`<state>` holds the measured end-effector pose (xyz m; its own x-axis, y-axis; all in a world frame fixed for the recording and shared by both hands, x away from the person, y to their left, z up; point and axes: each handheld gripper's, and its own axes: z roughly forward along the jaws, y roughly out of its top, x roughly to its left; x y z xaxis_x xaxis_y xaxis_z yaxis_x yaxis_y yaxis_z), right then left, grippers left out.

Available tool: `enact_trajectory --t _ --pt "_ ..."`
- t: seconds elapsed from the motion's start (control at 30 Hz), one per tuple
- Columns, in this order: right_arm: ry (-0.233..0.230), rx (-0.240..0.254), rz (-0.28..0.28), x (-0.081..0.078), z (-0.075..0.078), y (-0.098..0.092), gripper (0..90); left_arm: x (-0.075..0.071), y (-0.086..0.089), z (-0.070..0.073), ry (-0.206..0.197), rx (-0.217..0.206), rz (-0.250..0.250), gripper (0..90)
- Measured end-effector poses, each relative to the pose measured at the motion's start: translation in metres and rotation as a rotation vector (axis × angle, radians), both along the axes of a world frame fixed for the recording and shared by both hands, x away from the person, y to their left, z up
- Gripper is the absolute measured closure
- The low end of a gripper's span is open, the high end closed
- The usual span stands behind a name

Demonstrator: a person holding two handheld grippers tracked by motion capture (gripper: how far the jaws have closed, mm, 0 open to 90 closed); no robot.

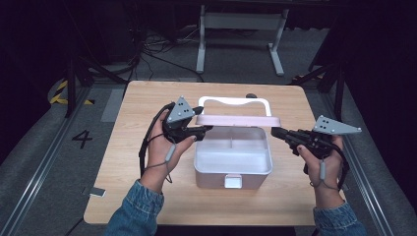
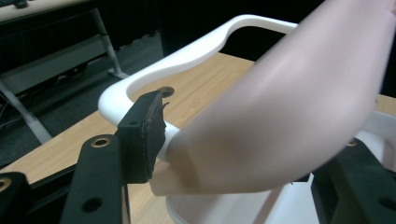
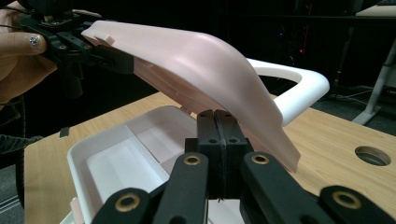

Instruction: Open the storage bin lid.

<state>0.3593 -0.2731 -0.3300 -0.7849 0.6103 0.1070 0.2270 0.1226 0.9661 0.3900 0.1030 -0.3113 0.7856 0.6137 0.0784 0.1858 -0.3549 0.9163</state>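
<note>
A white storage box (image 1: 231,169) with inner compartments stands mid-table, its latch toward me. Its pale pink lid (image 1: 241,120) is raised, with a white carrying handle (image 1: 236,102) behind it. My left gripper (image 1: 204,129) is at the lid's left end, and its jaws clamp that corner. In the left gripper view the lid (image 2: 289,116) lies between the two jaws, with one pad (image 2: 144,130) against its edge. My right gripper (image 1: 275,132) hovers shut and bare at the box's right rim. In the right gripper view its pressed-together pads (image 3: 216,121) sit just under the lid (image 3: 196,60).
The wooden table (image 1: 147,196) has a round cable hole (image 3: 372,155) behind the box. A small metal piece (image 1: 97,191) lies at the front left edge. A white desk frame (image 1: 241,29) and cables are on the floor beyond.
</note>
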Motion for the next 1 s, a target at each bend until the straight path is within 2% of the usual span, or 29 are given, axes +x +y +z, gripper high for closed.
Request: enact_trajectory --t 0.07,0.17,0.33,0.5,0.67,0.87,0.93,1.0 --pt "-0.004 0.001 -0.002 0.0 0.0 -0.001 90.0 0.001 0.0 0.0 -0.008 -0.007 0.006 43.0" --pt "-0.003 0.006 -0.005 0.0 0.001 -0.002 90.0 0.001 0.0 0.0 -0.006 -0.016 0.001 47.4" --pt "-0.002 0.012 -0.011 0.001 0.002 -0.003 90.0 0.002 -0.002 0.0 0.004 -0.016 0.0 49.8" --pt "-0.001 0.016 -0.012 0.002 0.002 -0.002 90.0 0.002 -0.001 0.003 -0.001 -0.032 0.016 58.6" --pt "-0.005 0.022 -0.016 0.001 0.003 -0.002 88.0 0.004 0.001 0.004 0.004 -0.035 0.019 60.3" --pt "-0.015 0.007 -0.027 -0.005 0.007 -0.008 85.2 0.008 0.001 0.008 0.014 -0.017 0.017 62.5" --pt "-0.019 -0.016 -0.052 -0.009 0.008 -0.015 84.4 0.011 0.002 0.01 0.02 -0.013 0.02 63.7" --pt "-0.019 -0.007 -0.067 -0.012 0.009 -0.023 84.0 0.016 0.002 0.016 0.031 0.005 0.03 65.5"
